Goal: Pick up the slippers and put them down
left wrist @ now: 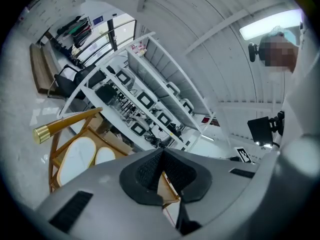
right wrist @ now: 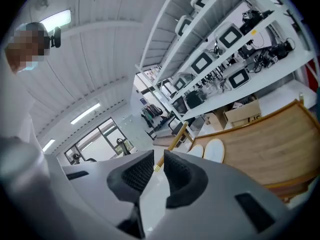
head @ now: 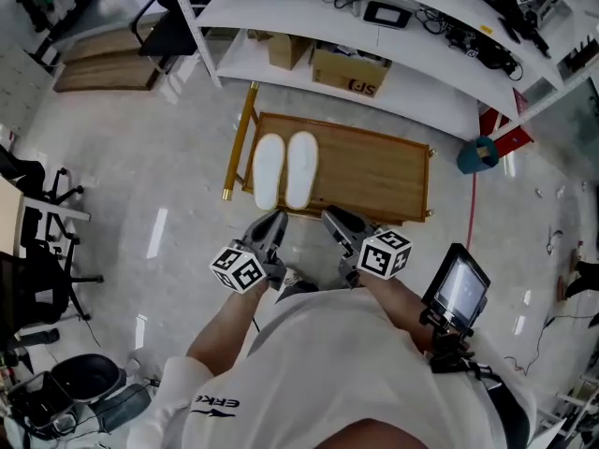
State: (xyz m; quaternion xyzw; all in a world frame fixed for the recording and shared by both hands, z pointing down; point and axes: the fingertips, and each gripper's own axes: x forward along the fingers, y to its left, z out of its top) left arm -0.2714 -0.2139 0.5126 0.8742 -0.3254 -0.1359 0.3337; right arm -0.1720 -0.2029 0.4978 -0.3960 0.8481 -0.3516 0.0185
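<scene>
Two white slippers (head: pixel 269 170) (head: pixel 301 168) lie side by side, soles up, at the left end of a low wooden rack (head: pixel 374 171) on the floor. Both grippers are held close to the person's body, short of the rack and apart from the slippers. My left gripper (head: pixel 278 219) is shut, its pads meeting with nothing between them (left wrist: pixel 162 156). On my right gripper (head: pixel 332 217) the pads stand a small gap apart, and the gap is empty (right wrist: pixel 159 166). The left gripper view shows the slippers (left wrist: pixel 77 156) lower left; the right gripper view shows them (right wrist: pixel 215 149) on the rack ahead.
White shelving with monitors and cables runs behind the rack, with cardboard boxes (head: pixel 351 71) on its lowest level. A blue object (head: pixel 477 154) stands right of the rack. A screen on a stand (head: pixel 459 293) is at the person's right and office chairs (head: pixel 37 279) at the left.
</scene>
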